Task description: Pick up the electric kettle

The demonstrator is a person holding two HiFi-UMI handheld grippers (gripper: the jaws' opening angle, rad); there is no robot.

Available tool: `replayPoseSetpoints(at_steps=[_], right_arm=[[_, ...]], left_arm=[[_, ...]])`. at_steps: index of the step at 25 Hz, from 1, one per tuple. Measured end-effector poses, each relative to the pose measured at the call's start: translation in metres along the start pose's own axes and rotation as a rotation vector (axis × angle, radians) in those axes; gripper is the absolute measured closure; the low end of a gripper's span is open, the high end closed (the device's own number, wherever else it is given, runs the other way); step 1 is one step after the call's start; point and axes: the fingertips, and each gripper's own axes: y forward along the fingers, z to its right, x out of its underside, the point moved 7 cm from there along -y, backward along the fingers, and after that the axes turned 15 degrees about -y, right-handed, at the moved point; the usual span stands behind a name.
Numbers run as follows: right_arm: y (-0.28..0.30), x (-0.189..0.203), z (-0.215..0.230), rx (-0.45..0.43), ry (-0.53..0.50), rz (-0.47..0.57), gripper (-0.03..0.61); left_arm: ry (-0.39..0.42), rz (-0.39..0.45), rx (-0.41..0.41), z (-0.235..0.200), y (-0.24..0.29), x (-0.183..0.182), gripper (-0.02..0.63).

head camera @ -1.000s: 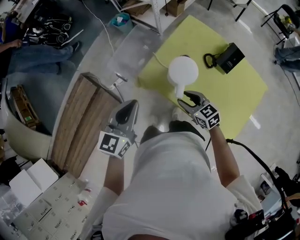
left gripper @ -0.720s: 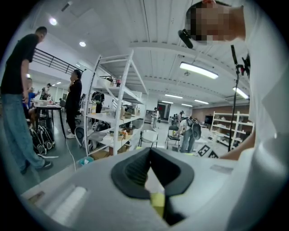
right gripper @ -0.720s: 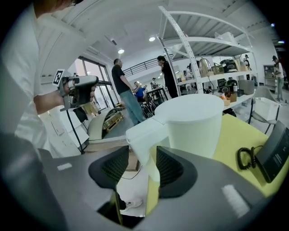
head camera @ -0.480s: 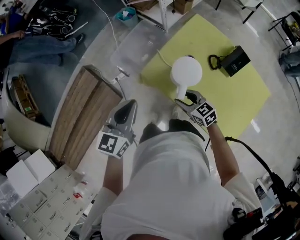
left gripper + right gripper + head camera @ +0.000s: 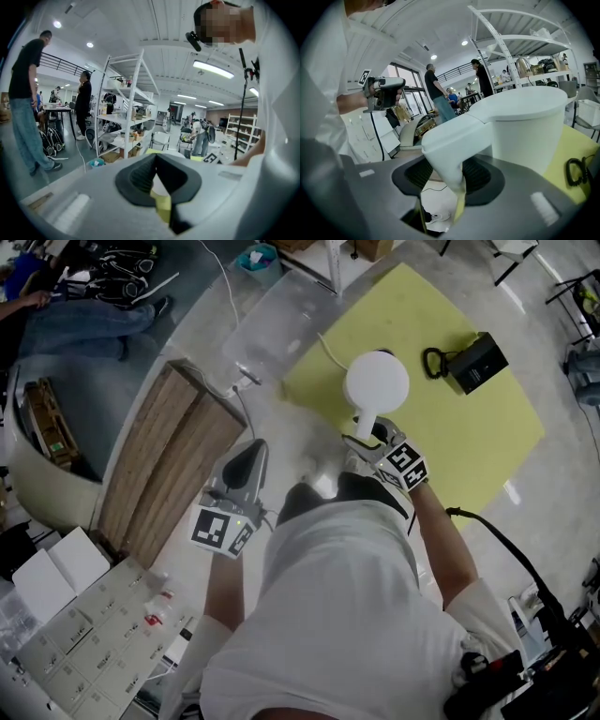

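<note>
The white electric kettle (image 5: 376, 381) stands on a yellow mat (image 5: 459, 427) on the floor, its handle (image 5: 366, 426) pointing toward me. My right gripper (image 5: 367, 439) is at that handle with its jaws spread wide. In the right gripper view the kettle (image 5: 525, 126) fills the middle, and its handle (image 5: 450, 145) runs down between the right gripper's (image 5: 447, 176) ribbed pads, with a gap on each side. My left gripper (image 5: 251, 448) hangs to the left over bare floor, away from the kettle. In the left gripper view its (image 5: 156, 157) tips meet with nothing in them.
A black box with a looped cord (image 5: 478, 362) lies on the mat beyond the kettle. A wooden board (image 5: 164, 465) and a clear plastic sheet (image 5: 272, 324) lie to the left. White boxes (image 5: 56, 615) sit at the lower left. People stand by shelving (image 5: 124, 108).
My right gripper has moved down and in toward the kettle, so the handle now sits between its jaws. The left gripper has stayed about where it was.
</note>
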Motion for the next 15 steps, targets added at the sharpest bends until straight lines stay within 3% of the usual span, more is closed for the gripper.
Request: replayPoseSetpoints(at_steps=[5,15], right_arm=[[0.011,-0.003,-0.009,0.009,-0.138,-0.056,0.379],[0.015,-0.008,-0.008,0.088,-0.214,-0.035,0.474]], left_arm=[[-0.008,-0.007,0.003,-0.004,-0.001,0.004,0.610],[-0.010,-0.013,-0.002,-0.002,-0.003,0.005,0.609]])
